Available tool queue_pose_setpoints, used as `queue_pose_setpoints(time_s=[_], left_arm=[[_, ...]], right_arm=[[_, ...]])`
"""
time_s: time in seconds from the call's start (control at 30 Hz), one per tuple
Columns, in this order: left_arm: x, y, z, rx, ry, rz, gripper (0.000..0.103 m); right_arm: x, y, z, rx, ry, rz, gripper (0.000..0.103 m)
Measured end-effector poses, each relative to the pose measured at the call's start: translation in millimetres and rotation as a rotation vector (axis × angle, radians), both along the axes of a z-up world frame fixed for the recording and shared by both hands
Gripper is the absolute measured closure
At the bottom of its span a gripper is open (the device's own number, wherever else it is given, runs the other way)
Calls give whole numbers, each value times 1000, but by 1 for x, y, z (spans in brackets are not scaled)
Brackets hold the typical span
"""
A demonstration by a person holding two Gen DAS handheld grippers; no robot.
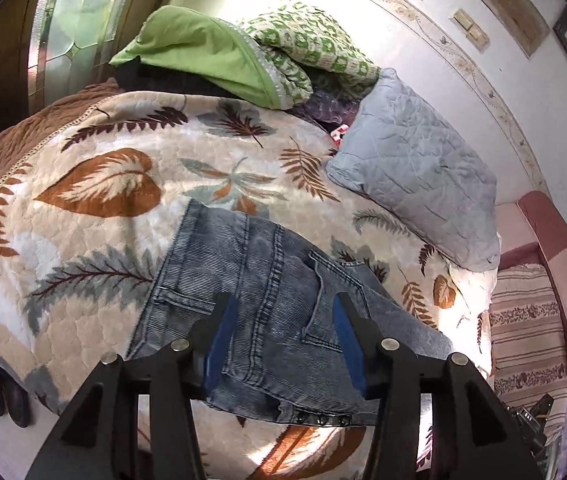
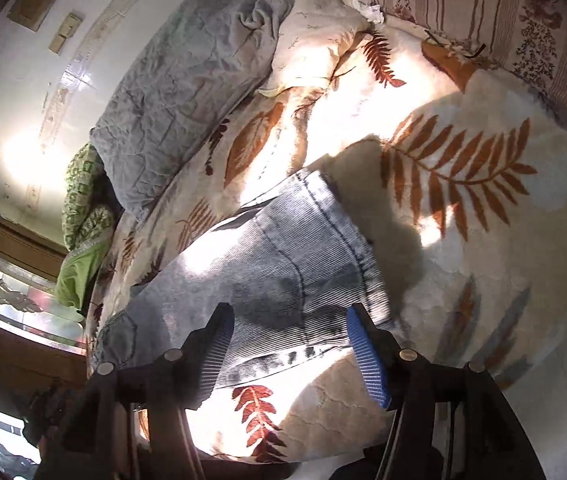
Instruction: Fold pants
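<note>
Both the left gripper [image 1: 281, 312] and right gripper [image 2: 289, 320] stand parted, gripping nothing, over the folded pants [image 1: 251, 280] lying just ahead on the leaf-patterned bedspread [image 1: 95, 184], a grey quilted pillow [image 1: 419, 172] beyond by the white wall [image 1: 423, 60].

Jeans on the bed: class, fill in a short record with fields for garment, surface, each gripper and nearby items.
garment: grey-blue washed denim jeans, lying folded, pockets up
surface: cream quilted bedspread with brown leaf print
left gripper: open, over the pocket end
right gripper: open, over the leg end
nearby: grey quilted pillow; green folded blanket
</note>
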State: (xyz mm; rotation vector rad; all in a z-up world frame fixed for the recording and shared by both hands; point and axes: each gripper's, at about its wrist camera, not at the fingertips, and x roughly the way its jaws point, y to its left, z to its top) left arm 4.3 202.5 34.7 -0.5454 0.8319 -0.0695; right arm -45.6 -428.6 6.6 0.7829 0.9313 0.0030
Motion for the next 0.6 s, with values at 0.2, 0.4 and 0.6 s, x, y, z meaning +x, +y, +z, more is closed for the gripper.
queue_pose_setpoints(time_s=[0.2, 0.4, 0.6], left_arm=[[26, -29, -69, 111, 239, -73, 49], [28, -28, -72, 141, 299, -64, 54], [35, -57, -45, 196, 168, -113, 37]], right_arm=[[22, 31, -42, 81, 92, 59, 41], [26, 27, -12, -38, 91, 93, 43], [73, -32, 14, -22, 102, -5, 41]])
